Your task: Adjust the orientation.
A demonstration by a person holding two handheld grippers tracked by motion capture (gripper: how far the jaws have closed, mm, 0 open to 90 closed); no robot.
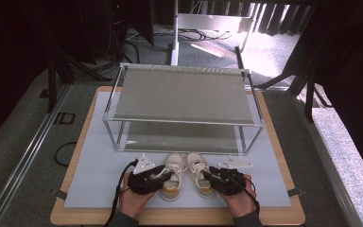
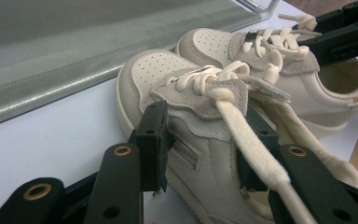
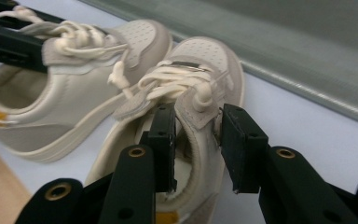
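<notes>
From above, you have two small cream shoes side by side on the white mat (image 1: 99,175), toes toward the metal rack (image 1: 182,109), just in front of its lower shelf. Your left gripper (image 1: 159,176) is at the left shoe (image 1: 172,182) and your right gripper (image 1: 207,176) is at the right shoe (image 1: 199,179). If you lift both at once, the shoes may knock together or catch the rack's front rail.

In the left gripper view, the jaws of the left gripper (image 2: 205,140) straddle the left shoe (image 2: 186,116) at its side wall and tongue. The near pad touches the side, but I cannot tell whether the far one presses. A loose lace (image 2: 256,154) lies across the far jaw, and if you lift now it may snag or let the shoe slip and tip.

In the right gripper view, the right gripper (image 3: 198,140) is clamped on the outer collar wall of the right shoe (image 3: 191,84), one jaw inside the opening, one outside. That is a thin, soft hold, so the shoe may swing heel-down or pull free as you raise it. The left shoe (image 3: 74,93) lies close beside and could be nudged.
</notes>
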